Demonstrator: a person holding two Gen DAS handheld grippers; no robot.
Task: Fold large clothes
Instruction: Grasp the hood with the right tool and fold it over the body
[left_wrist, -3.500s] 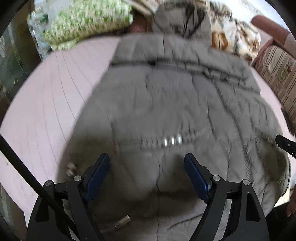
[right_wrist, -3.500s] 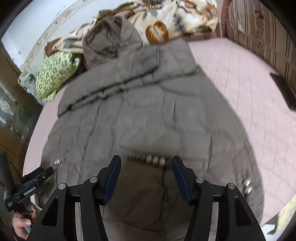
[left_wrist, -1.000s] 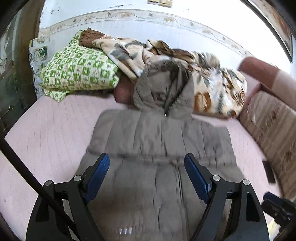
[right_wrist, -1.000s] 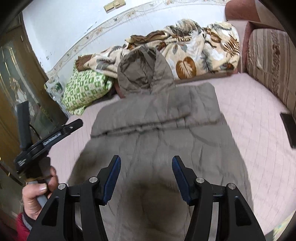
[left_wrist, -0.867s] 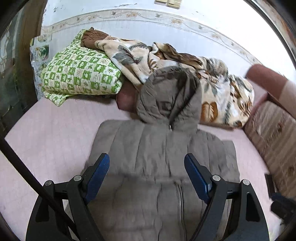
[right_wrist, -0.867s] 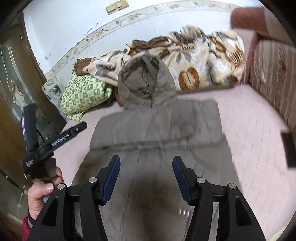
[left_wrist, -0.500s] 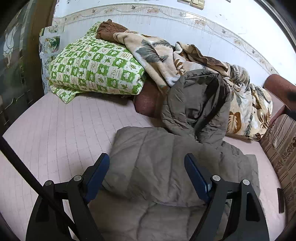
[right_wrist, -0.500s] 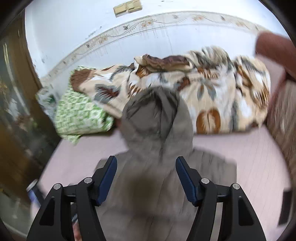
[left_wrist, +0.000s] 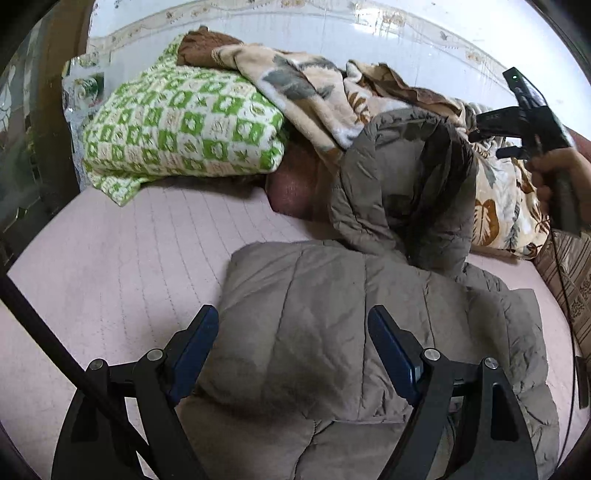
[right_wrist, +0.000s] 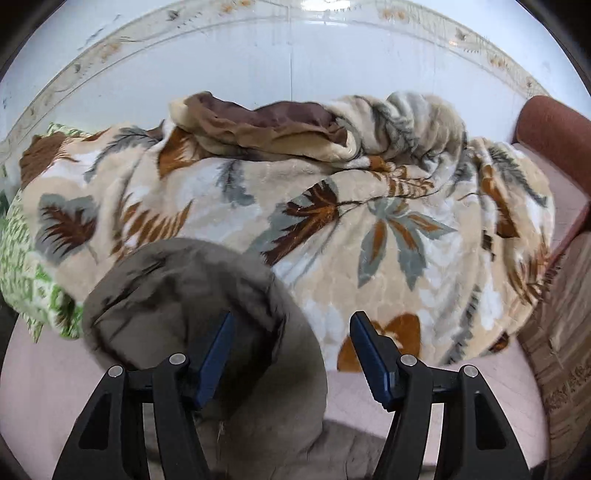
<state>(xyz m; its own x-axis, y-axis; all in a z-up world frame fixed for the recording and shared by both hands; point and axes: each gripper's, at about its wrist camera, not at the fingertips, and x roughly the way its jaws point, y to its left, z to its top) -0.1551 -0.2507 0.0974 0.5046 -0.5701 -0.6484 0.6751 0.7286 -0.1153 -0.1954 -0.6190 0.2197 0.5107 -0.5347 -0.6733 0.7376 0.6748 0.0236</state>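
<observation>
A grey-brown padded jacket (left_wrist: 314, 332) lies flat on the pink bed cover (left_wrist: 129, 258). Its hood (left_wrist: 406, 177) leans up against a leaf-patterned blanket (left_wrist: 314, 85). My left gripper (left_wrist: 291, 312) hovers open over the jacket's shoulder part, with nothing between its fingers. In the right wrist view the hood (right_wrist: 192, 295) fills the lower left. My right gripper (right_wrist: 292, 315) hangs just above the hood's right edge. Its jaws are closing, and the pads do not press on the cloth. A person's hand (left_wrist: 554, 166) carries that gripper at the upper right of the left wrist view.
A green checked pillow (left_wrist: 184, 129) lies at the back left, beside the blanket (right_wrist: 369, 221) along the white wall. A striped sofa side (right_wrist: 561, 332) with a reddish armrest (right_wrist: 550, 125) borders the bed on the right. A dark flat object (left_wrist: 581, 380) lies at the bed's right edge.
Both grippers have moved up along the jacket from its lower part toward the hood. The right one went farther and now hangs over the hood, facing the blanket.
</observation>
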